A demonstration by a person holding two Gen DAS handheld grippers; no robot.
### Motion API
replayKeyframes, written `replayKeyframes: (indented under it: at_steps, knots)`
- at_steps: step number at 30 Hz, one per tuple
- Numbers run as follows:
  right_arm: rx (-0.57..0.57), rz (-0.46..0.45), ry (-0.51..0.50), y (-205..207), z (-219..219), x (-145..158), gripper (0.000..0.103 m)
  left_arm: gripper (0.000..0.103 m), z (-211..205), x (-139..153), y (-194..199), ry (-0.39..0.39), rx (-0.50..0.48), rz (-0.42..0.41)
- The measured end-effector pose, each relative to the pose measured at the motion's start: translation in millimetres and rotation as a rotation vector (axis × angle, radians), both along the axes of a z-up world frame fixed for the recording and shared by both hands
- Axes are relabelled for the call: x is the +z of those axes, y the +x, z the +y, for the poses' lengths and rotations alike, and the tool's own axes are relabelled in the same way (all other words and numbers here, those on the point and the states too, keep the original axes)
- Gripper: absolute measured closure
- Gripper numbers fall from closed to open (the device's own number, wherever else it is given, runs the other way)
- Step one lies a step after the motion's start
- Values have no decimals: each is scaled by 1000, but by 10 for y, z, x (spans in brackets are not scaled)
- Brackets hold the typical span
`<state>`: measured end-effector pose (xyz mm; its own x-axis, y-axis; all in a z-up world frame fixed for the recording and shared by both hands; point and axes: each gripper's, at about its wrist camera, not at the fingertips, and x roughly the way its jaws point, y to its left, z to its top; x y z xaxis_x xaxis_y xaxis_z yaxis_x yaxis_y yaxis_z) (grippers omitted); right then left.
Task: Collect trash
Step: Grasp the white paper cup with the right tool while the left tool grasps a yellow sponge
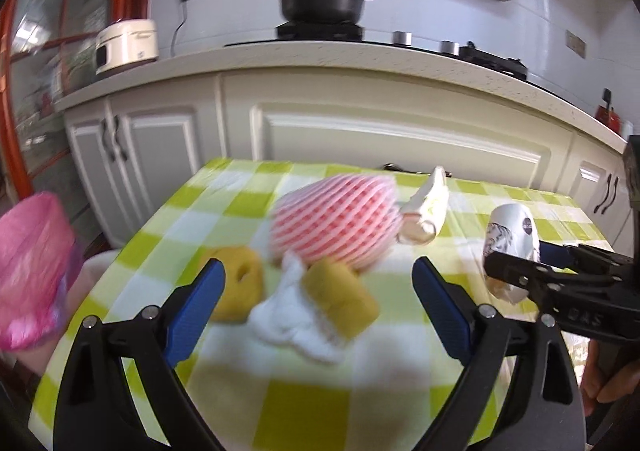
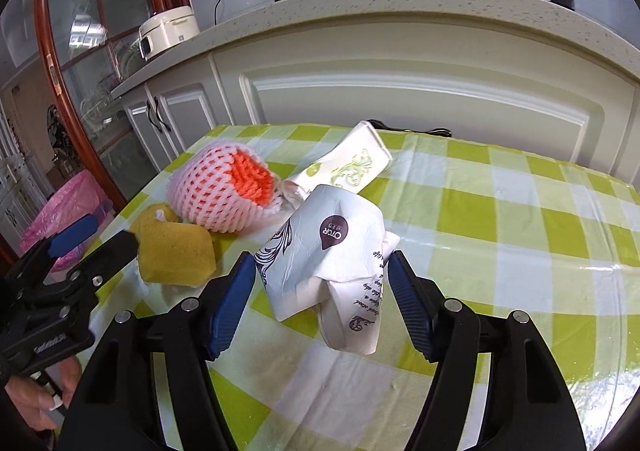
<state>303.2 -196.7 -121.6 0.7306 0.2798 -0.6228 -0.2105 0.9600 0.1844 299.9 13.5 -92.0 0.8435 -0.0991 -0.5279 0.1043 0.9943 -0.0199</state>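
Right gripper (image 2: 322, 275) pinching crumpled white wrapper (image 2: 332, 263) squarely between both pads above checked tablecloth (image 2: 520, 219); left gripper (image 1: 320, 283) spread wide, empty, over yellow sponges (image 1: 340, 297) and tissue (image 1: 292, 311).

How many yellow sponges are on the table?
2. One sponge lies left of the crumpled tissue, the other sponge right of it, both before the foam net.

Both wrist views look down, close, over the checked desk (image 1: 280, 391) toward the cabinets (image 2: 400, 91); both share the foam net (image 1: 336, 219).
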Motion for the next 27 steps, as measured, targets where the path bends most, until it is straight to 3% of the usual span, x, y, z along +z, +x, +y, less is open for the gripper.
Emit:
replayKeyframes:
  at_steps: [6, 13, 14, 18, 20, 22, 27]
  knots:
    - [-33, -6, 23, -51, -179, 1, 38, 19, -202, -27, 165, 24, -80, 3]
    - [-72, -1, 47, -135, -351, -32, 38, 59, -294, -201, 50, -37, -190, 131]
    - [-72, -1, 50, -148, -360, -34, 38, 61, -309, -228, 0, -46, -210, 151]
    - [-71, -3, 57, -189, -365, -34, 38, 61, -395, -276, -194, 19, -205, 126]
    - [-72, -7, 57, -207, -370, -19, 38, 48, -428, -291, -210, 33, -201, 130]
    - [-76, -10, 60, -221, -392, -3, 38, 42, -456, -290, -219, 31, -202, 125]
    - [-89, -14, 62, -243, -480, 17, 38, 36, -528, -289, -139, 58, -201, 116]
